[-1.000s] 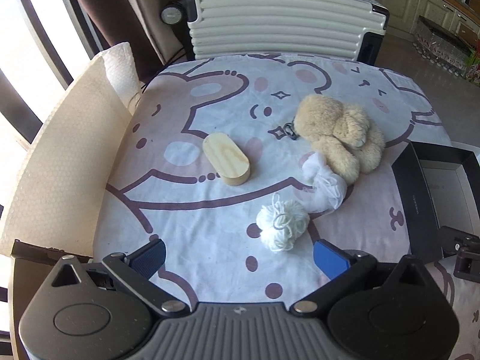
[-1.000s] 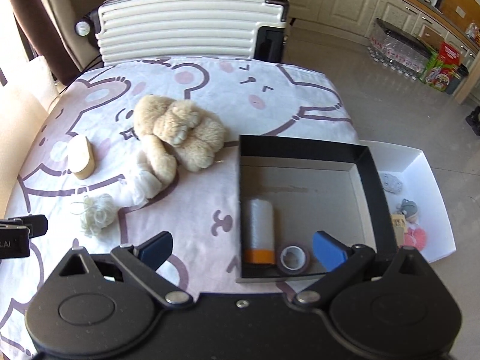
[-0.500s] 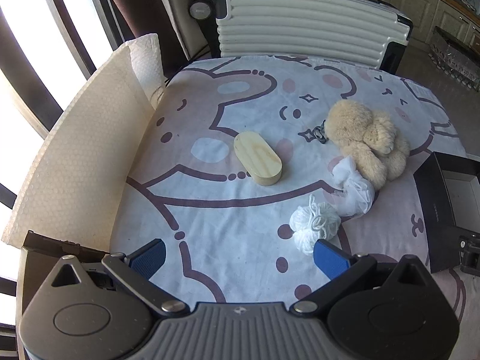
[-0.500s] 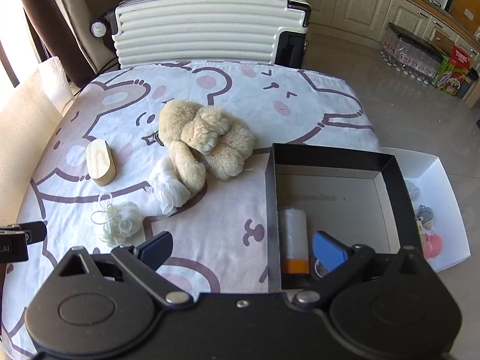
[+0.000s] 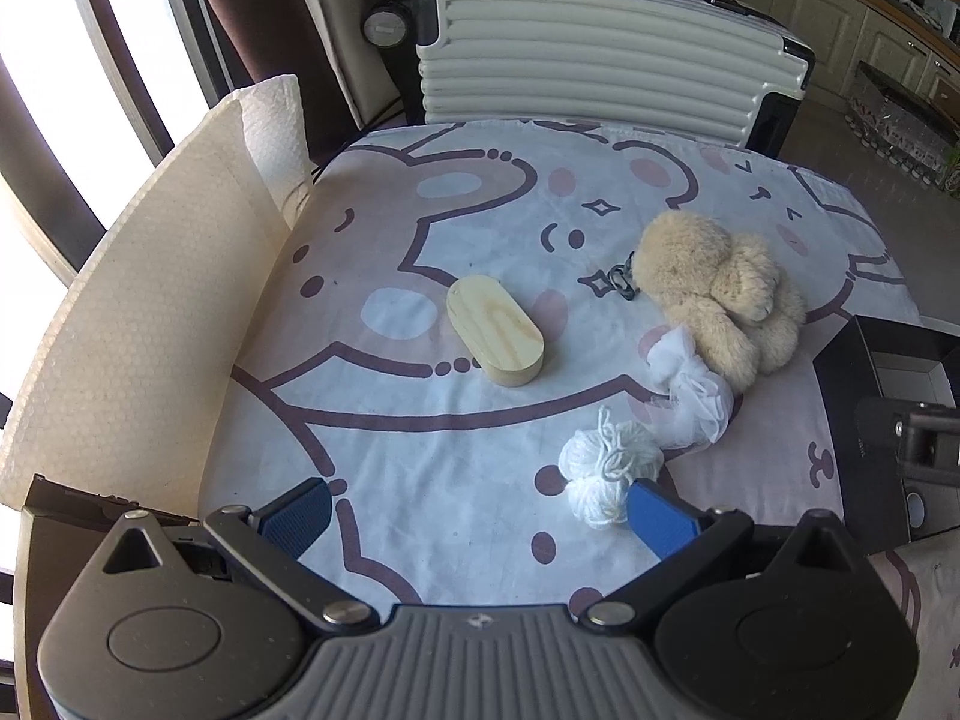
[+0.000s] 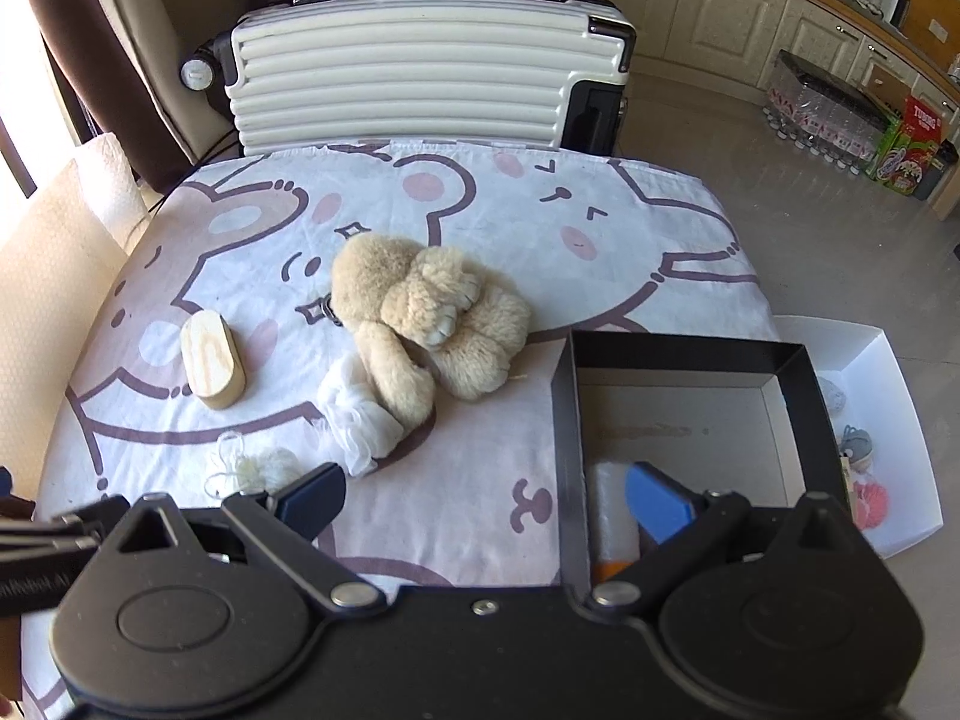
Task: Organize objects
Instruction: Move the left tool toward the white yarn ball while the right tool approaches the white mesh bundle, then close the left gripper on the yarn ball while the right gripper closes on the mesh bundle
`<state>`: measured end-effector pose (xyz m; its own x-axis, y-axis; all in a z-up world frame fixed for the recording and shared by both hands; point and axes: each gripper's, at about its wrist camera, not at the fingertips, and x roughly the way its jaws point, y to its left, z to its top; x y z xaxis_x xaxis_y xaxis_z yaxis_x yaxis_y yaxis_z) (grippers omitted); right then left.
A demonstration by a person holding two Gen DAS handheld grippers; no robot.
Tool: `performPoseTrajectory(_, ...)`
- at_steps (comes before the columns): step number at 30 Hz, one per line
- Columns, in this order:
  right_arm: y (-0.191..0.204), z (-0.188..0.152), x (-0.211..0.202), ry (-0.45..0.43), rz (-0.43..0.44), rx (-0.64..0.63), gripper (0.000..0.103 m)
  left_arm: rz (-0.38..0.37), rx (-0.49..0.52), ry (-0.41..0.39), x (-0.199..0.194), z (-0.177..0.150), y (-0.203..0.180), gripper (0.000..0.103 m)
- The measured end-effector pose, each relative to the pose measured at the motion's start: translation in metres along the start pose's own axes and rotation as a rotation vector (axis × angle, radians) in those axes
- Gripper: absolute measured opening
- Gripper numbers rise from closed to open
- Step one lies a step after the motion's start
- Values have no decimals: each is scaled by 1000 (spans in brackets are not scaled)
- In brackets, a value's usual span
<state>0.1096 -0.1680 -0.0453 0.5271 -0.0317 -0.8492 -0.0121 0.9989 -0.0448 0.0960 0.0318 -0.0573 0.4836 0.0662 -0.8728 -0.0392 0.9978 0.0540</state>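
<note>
A beige plush bear lies on the cartoon-print tablecloth. Beside it are a white mesh pouch, a white yarn bundle and an oval wooden block. A black box at the right holds a white roll with an orange end. My left gripper is open and empty, its right finger beside the yarn. My right gripper is open and empty over the box's near left wall.
A white ribbed suitcase stands behind the table. A bubble-wrap sheet rises along the table's left edge. A white tray with small items sits on the floor to the right of the box.
Both views have shifted left across the table. The objects now sit further right in each frame, and the yarn has come close to my left gripper's right finger. Both grippers stayed open.
</note>
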Motion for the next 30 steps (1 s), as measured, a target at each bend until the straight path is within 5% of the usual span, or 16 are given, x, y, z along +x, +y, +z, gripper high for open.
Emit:
performPoseTrajectory(15, 28, 62, 12, -55, 67, 6, 99, -72, 64, 33, 32, 12, -31, 88)
performPoseTrajectory(30, 4, 53, 96, 104, 351, 160, 49, -161, 26, 156, 90, 21, -32, 75)
